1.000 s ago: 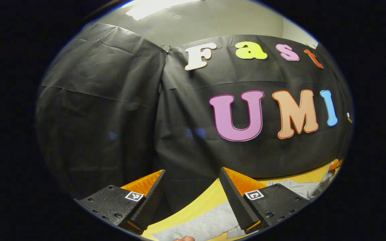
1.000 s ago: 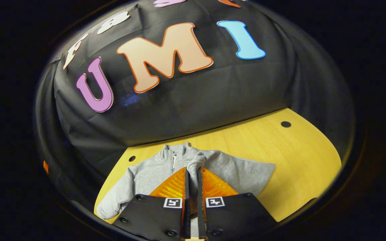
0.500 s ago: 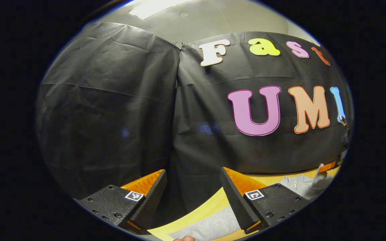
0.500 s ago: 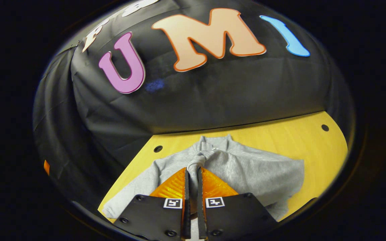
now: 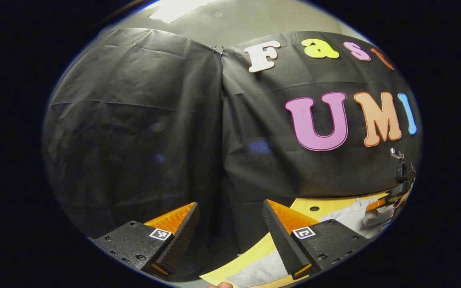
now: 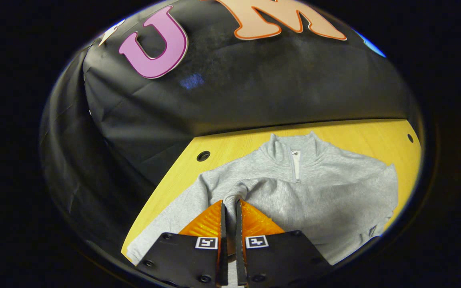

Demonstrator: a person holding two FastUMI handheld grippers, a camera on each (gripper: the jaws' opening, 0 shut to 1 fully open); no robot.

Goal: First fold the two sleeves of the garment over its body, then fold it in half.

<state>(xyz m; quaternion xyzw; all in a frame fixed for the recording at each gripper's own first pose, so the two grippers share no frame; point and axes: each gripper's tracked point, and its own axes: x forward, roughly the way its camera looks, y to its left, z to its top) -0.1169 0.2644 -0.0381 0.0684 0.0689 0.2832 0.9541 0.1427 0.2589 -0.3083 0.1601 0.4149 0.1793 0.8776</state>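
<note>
— Pinching anything, the right tongs (image 6: 229, 208)?
— Yes, pressed together on a sleeve cuff (image 6: 232, 199) over the grey garment (image 6: 314, 192), which lies flat on the yellow table (image 6: 234, 146)
— And the left tongs (image 5: 230, 214)?
— Spread wide, holding nothing

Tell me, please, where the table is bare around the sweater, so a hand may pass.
Bare wood shows between the sweater's collar and the black cloth wall, and left of the left sleeve near the table hole. The middle is crowded: the right gripper pinches the other sleeve's cuff there.
</note>
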